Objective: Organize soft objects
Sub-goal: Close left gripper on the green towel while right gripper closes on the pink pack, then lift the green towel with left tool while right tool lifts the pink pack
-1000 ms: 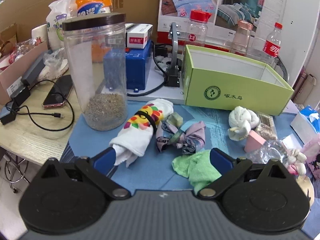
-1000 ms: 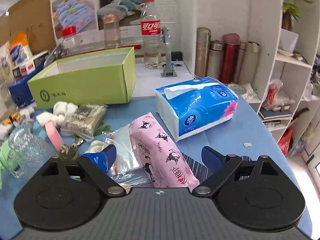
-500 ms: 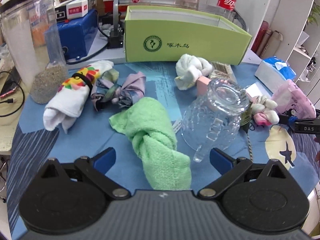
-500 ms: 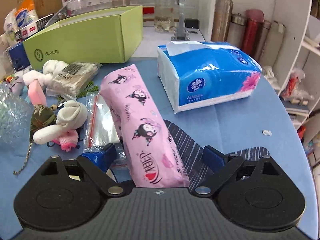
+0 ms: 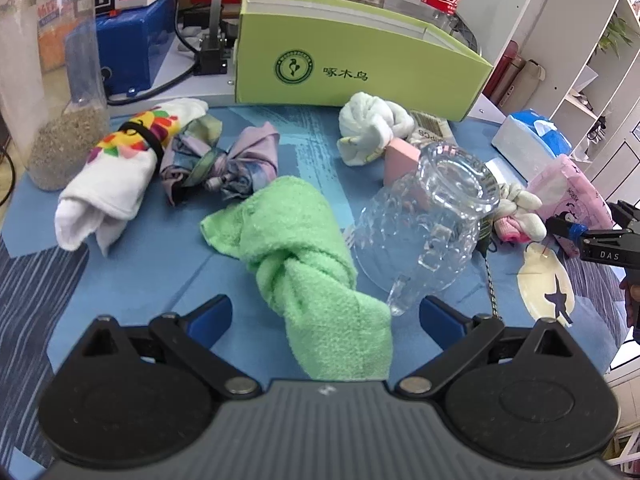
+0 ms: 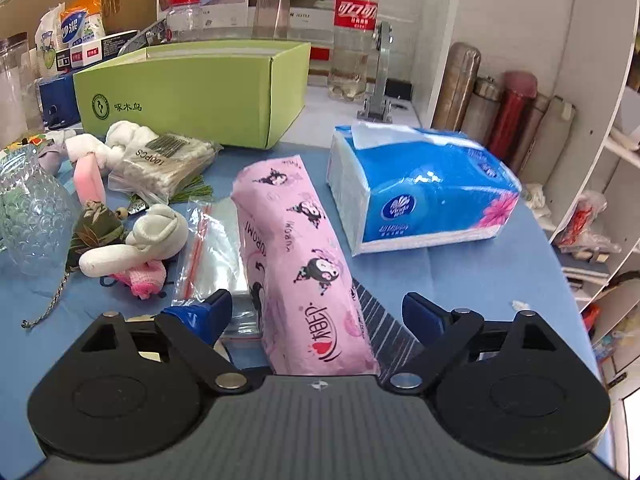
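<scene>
Both claws, wide open, have been brought nearer: the left claw (image 5: pixel 325 316) astride the towel (image 5: pixel 304 268), the right claw (image 6: pixel 317 314) astride the pink pack (image 6: pixel 300 256), so grasping seems next.

Glass mug (image 5: pixel 430 224) just beside green towel (image 5: pixel 304 264); bare cloth leftward.

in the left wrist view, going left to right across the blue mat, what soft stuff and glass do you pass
white rolled cloth → folded umbrella → green towel → glass mug → pink tissue pack
</scene>
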